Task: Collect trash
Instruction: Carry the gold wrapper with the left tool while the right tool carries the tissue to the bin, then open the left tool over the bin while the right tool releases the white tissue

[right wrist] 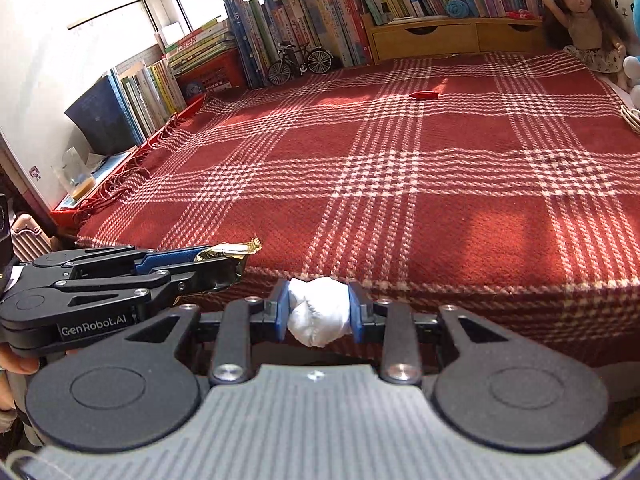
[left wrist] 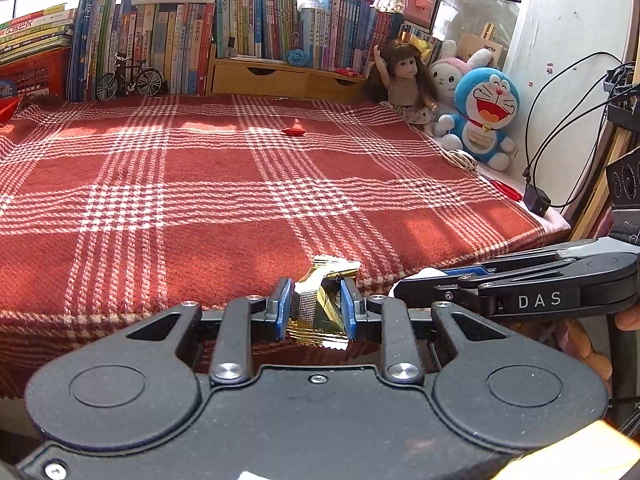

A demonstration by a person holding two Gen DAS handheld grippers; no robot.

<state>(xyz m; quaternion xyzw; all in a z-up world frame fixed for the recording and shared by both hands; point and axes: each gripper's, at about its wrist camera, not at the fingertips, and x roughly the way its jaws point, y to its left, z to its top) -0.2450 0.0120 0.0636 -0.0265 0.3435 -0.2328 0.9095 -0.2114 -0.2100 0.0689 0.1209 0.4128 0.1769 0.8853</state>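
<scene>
My left gripper [left wrist: 316, 308] is shut on a crumpled gold foil wrapper [left wrist: 320, 300], held just off the near edge of the red plaid blanket [left wrist: 240, 184]. From the right wrist view the same wrapper [right wrist: 228, 254] sticks out of the left gripper [right wrist: 216, 264] at the left. My right gripper [right wrist: 319, 310] is shut on a white paper wad [right wrist: 318, 312], also at the blanket's [right wrist: 400, 168] near edge; it reaches in from the right [left wrist: 424, 284] in the left wrist view. A small red scrap [left wrist: 294, 131] [right wrist: 423, 94] lies far out on the blanket.
Rows of books [left wrist: 160, 40], a model bicycle [left wrist: 130, 78] and a wooden drawer unit [left wrist: 280, 76] line the back. A doll [left wrist: 406, 80] and plush toys [left wrist: 484, 116] sit at the right, with cables and a black adapter [left wrist: 536, 200]. A plastic cup [right wrist: 76, 176] stands at the left.
</scene>
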